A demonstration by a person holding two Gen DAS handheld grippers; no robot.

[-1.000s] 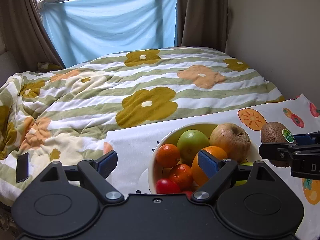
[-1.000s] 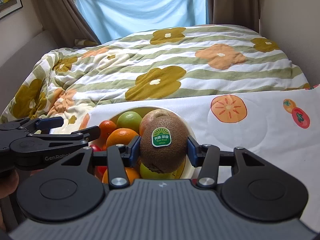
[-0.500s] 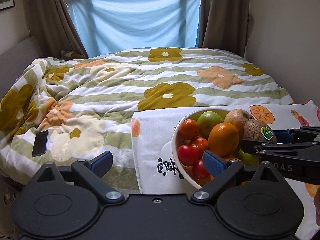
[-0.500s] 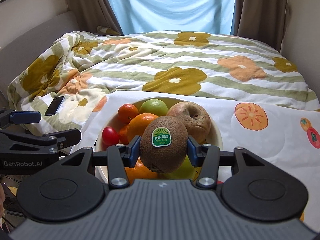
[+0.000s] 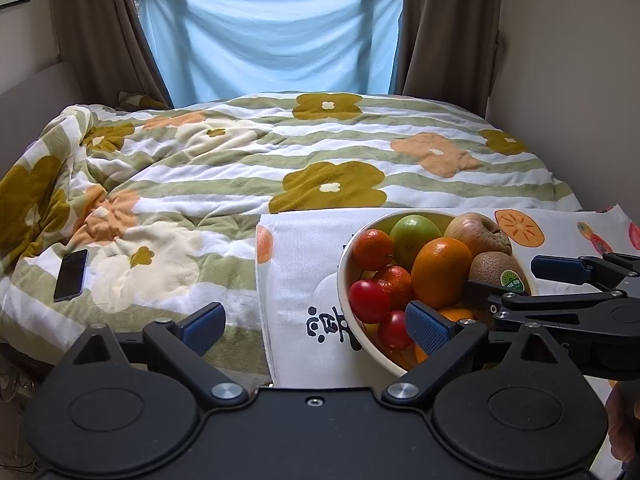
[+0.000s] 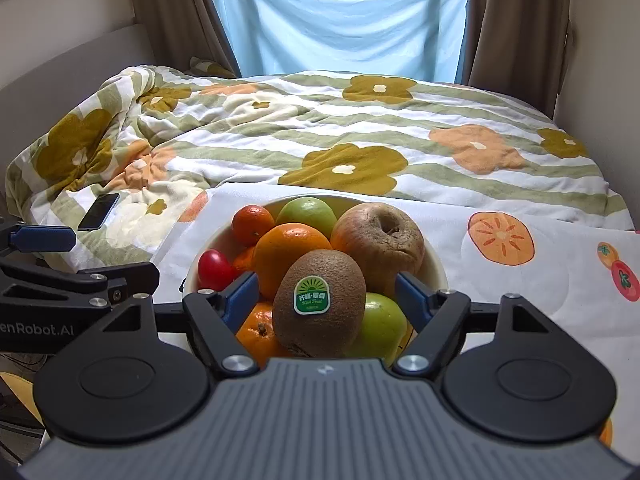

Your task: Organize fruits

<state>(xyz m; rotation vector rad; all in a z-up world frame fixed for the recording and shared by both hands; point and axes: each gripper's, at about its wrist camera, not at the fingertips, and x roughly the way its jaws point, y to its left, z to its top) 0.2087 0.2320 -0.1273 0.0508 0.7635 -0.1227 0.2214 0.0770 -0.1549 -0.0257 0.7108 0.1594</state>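
Fuzzy brown oval kiwi rests between parted right claw pads.

Brown kiwi, green-striped floral quilt

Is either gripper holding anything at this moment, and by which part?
Nothing is held. The right gripper is open, its pads apart from the kiwi, which rests on the fruit in the bowl. The left gripper is open and empty.

Fuzzy matt kiwi; glossy tomato; plush quilt.
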